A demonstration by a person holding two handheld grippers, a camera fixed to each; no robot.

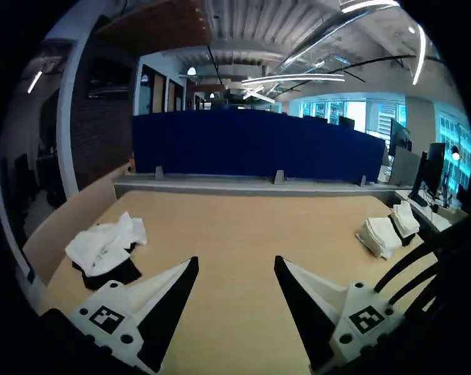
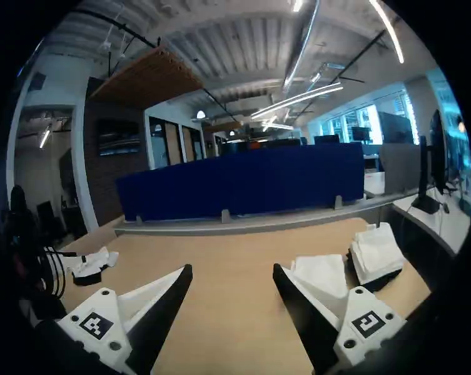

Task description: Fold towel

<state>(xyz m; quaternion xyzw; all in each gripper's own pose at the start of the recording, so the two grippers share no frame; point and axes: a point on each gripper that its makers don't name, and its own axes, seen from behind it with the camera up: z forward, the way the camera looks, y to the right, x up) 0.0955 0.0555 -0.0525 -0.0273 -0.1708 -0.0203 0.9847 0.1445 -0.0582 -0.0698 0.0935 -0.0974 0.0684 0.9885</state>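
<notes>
The folded towel stack [image 2: 326, 267] sits partly hidden behind the right tongs [image 2: 232, 267]

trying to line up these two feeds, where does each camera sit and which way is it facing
Left gripper view: rides on the left claw, facing across the wooden table to the blue partition; its two open fingers show at the bottom, crumpled towels on its left, folded towel stacks on its right.
Right gripper view: rides on the right claw, facing the same way but nearer the folded towel stacks; its open fingers show at the bottom.
Shared: table, partition, both lots of towels.
</notes>
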